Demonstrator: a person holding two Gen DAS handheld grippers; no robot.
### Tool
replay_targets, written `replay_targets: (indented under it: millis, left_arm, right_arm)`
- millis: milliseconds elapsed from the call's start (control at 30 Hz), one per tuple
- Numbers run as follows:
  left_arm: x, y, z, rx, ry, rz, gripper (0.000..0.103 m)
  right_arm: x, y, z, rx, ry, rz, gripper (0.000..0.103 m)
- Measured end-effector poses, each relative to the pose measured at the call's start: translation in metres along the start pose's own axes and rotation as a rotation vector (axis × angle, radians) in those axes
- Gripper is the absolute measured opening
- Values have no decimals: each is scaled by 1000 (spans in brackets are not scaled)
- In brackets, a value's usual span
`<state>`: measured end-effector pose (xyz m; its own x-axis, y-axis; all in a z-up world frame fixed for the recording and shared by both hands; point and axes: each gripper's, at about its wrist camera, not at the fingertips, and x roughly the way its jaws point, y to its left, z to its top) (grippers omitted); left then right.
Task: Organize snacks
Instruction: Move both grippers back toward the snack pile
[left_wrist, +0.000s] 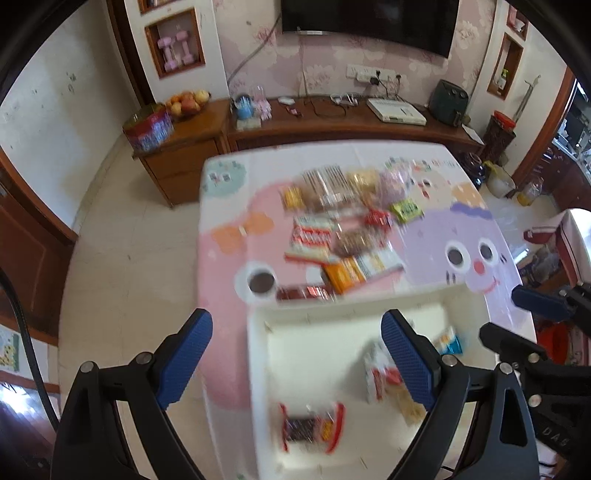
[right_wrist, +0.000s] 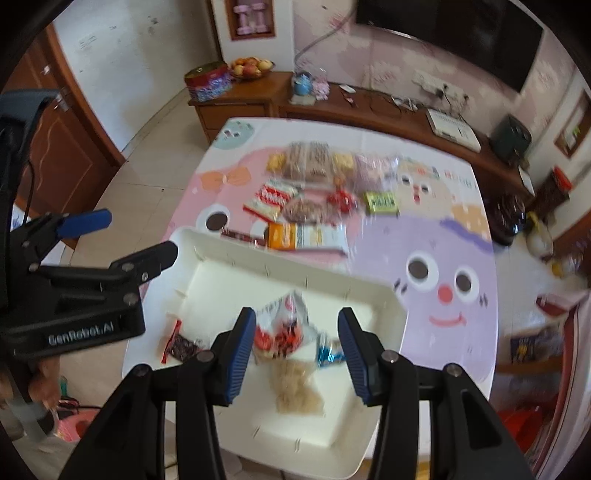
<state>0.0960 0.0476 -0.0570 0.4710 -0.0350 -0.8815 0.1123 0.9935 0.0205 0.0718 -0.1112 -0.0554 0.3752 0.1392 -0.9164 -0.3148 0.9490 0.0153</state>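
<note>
Cartoon-print tablecloth (right_wrist: 461, 332) covers the table. Left gripper (left_wrist: 295, 354): jaws spread wide, nothing between them, above the white tray's (right_wrist: 236, 273) left edge. Tray holds, left to right, a red-edged dark packet (right_wrist: 181, 347), a red-and-white packet (right_wrist: 284, 321), a blue packet (right_wrist: 328, 350). Right gripper (right_wrist: 297, 345): jaws parted, gripping nothing, over these. Loose snacks (right_wrist: 306, 199) lie beyond the tray.

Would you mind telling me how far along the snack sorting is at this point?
Done: a few packets already lie in the white tray, including a red-edged dark packet and a blue one.
In hand: nothing; the left gripper and right gripper are both open above the tray.
Left: most of the job, the pile of snacks beyond the tray.
</note>
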Motion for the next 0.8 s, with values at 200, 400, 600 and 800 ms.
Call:
replay_targets:
  millis: [200,400,600,800]
  left_arm:
    - [-1,18,57,-21,-71,24,92]
    - [33,33,103,-57,-79,59,92]
    - [106,46,119,-105,19,40,92]
    - [174,54,113,-184,142,8,92]
  right_arm:
    - [-1,-13,64,-77,-67,4,47]
    - [53,-31,126,-109,-17,76,47]
    - [145,-31,145,-154,125,163,47]
    - [216,-16,132,-226,250,197,47]
